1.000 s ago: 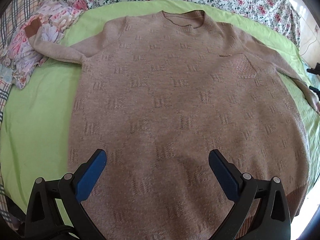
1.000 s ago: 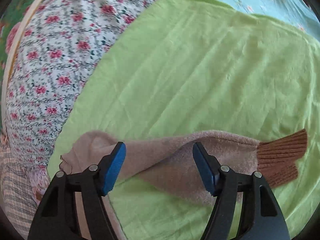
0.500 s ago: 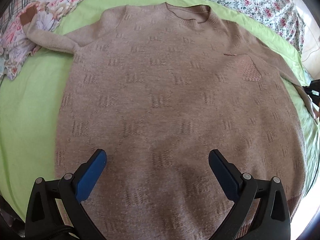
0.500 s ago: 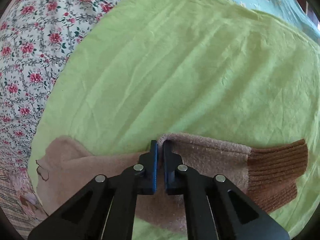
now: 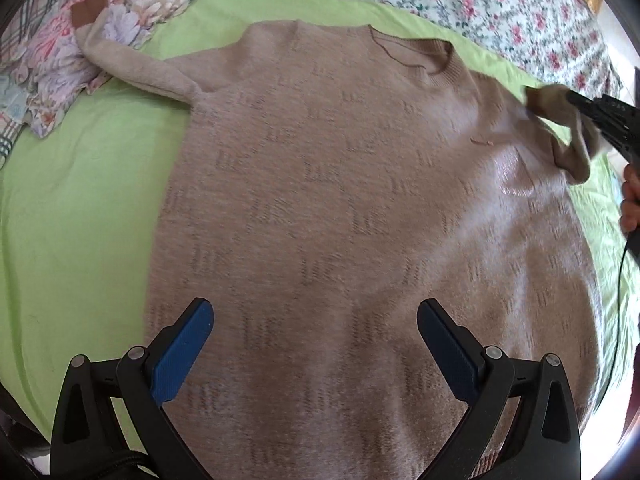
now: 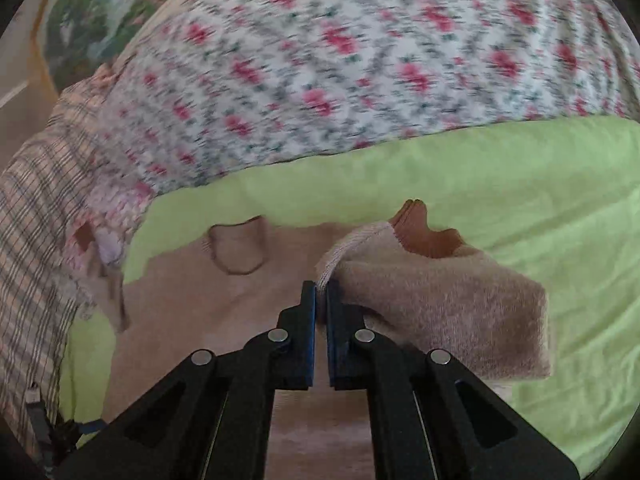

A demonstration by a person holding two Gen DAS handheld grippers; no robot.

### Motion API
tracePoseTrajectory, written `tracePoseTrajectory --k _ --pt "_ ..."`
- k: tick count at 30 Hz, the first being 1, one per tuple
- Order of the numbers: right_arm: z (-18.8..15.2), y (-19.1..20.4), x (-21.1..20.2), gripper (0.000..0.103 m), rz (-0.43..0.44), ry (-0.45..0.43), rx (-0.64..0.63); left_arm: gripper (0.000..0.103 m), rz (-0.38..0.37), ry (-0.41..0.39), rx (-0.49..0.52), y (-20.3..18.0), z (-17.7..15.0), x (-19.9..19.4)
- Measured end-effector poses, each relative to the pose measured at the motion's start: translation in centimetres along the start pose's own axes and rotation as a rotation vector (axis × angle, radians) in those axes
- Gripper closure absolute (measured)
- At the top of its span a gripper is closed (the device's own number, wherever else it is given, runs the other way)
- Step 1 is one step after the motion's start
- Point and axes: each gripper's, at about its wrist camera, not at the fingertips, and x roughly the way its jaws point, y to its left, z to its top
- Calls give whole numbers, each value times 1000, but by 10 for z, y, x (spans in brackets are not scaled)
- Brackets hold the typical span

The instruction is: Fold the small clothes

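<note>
A beige knitted sweater (image 5: 360, 208) is spread flat, front up, on a lime-green sheet (image 5: 80, 208), directly ahead of and beneath the left gripper (image 5: 316, 344). The left gripper's jaws are held wide apart above the sweater's lower body, and nothing is caught between the blue pads (image 5: 182, 356). Ahead of that gripper and to its left, one sleeve (image 5: 136, 66) is stretched outward, its brown ribbed cuff (image 5: 88, 12) resting on a crumpled floral garment (image 5: 60, 64). The round neckline (image 5: 416, 54) is seen at the far end of the sweater.

Far ahead and to the right of the left gripper, the right gripper (image 5: 576, 102) is seen closed on the other sleeve (image 5: 560, 128), which is lifted off the sheet and bunched over the shoulder area. A hand (image 5: 631, 204) is partly visible at the frame edge there.

From the right wrist view, the right gripper (image 6: 321, 292) is clamped shut on a fold of the sleeve (image 6: 440, 304); the fabric is draped to the right of the jaws, with its brown cuff (image 6: 424, 236) lying just beyond the fingertips. The sweater's neckline (image 6: 238, 248) lies ahead and to the left of this gripper. Beyond the green sheet (image 6: 540, 184), a rose-patterned bedcover (image 6: 360, 60) is seen, blurred, with plaid fabric (image 6: 36, 208) far to the left.
</note>
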Motion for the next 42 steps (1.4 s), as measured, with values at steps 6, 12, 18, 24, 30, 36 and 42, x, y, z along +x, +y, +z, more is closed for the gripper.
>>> tracePoseTrajectory --k 6,12,18,24,30,36,42 --pt "-43 67 48 98 176 149 -127 1 -26 -19 -60 23 11 0" --pt "-81 71 66 94 237 321 -137 1 -131 -13 -45 24 34 15" --pt "-92 39 43 89 225 312 -42 1 -338 52 -18 -6 96 55" --pt "-95 7 11 82 173 220 95 1 -520 144 88 -81 173 110" --pt "-99 -13 -18 82 143 138 201 67 -430 106 255 -152 202 149" --pt "-91 -20 -36 82 116 78 205 97 -384 -100 179 -116 182 96" --pt "-88 -36 -30 82 59 88 209 86 -395 -190 -63 -2 142 55"
